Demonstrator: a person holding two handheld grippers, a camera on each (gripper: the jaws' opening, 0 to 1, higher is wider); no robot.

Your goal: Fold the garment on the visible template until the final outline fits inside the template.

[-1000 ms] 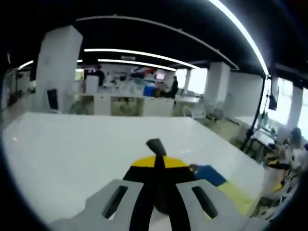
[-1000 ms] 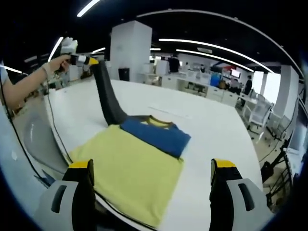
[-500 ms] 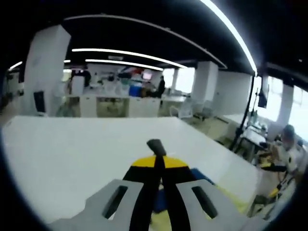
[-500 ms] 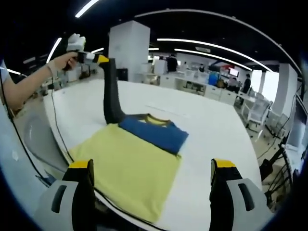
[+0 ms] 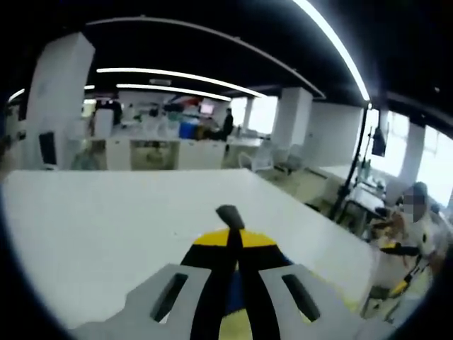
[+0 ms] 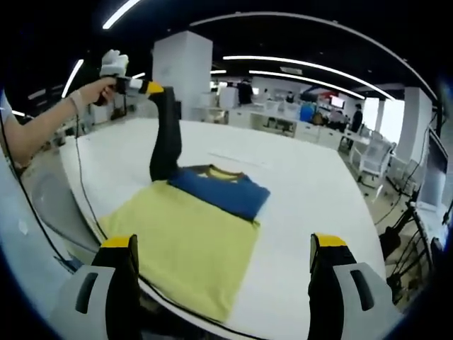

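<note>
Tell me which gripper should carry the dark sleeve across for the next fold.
Left. In the right gripper view the left gripper already holds the dark sleeve lifted above the yellow and blue garment on the white table. The right gripper hangs open at the near edge, holding nothing.

Shirt, near hem: runs under the right tool at the bottom of the right gripper view, behind its jaws.
Shirt in left gripper view: blue and yellow slivers behind the left tool; the rest is covered by its jaws.
Black sleeve, lower end: join to the shirt unclear.
Template: cannot tell on the desk.
Background people: too small to tell.
</note>
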